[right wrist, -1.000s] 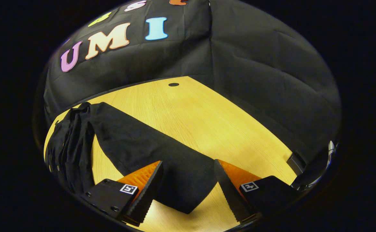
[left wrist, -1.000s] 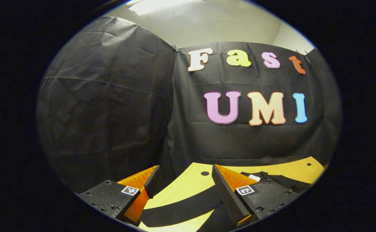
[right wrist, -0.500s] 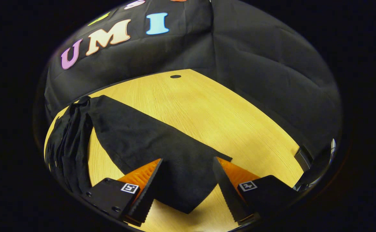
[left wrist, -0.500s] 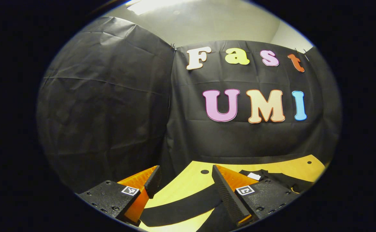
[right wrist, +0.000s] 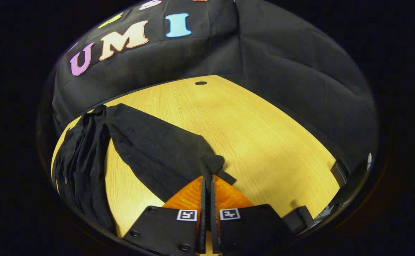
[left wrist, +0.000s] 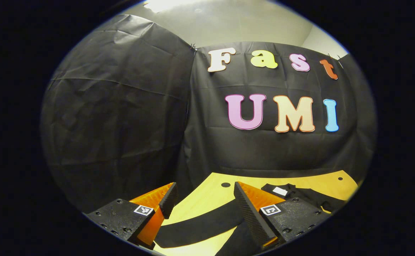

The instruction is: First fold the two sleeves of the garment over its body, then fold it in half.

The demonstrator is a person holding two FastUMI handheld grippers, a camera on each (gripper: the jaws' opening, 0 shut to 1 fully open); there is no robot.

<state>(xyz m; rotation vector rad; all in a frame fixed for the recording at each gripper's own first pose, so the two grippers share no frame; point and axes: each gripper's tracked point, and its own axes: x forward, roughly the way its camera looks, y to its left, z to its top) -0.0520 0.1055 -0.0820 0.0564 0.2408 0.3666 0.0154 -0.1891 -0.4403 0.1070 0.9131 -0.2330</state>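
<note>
A black long-sleeved garment [right wrist: 79, 167] lies bunched at the left of the wooden table [right wrist: 264, 128]. Its right sleeve [right wrist: 157, 149] stretches across the wood to my right gripper [right wrist: 207, 179], which is shut on the sleeve's cuff, the cloth gathered at the fingertips. In the left gripper view the other sleeve [left wrist: 200, 225] lies flat on the table [left wrist: 321, 181] under my left gripper [left wrist: 204, 192], which stands open with nothing between its fingers. The collar with a white tag [left wrist: 280, 191] lies to the right, past that gripper's right finger.
The booth's black cloth walls close the table's far and right sides. A small dark hole [right wrist: 200, 83] sits near the table's far edge. Dark fittings [right wrist: 338, 173] stick up at the table's right edge. Bare wood spreads right of the sleeve.
My right gripper has gone from open around the sleeve's end to shut on the cuff, and the cloth has bunched there. The left gripper has barely moved and stays open.
</note>
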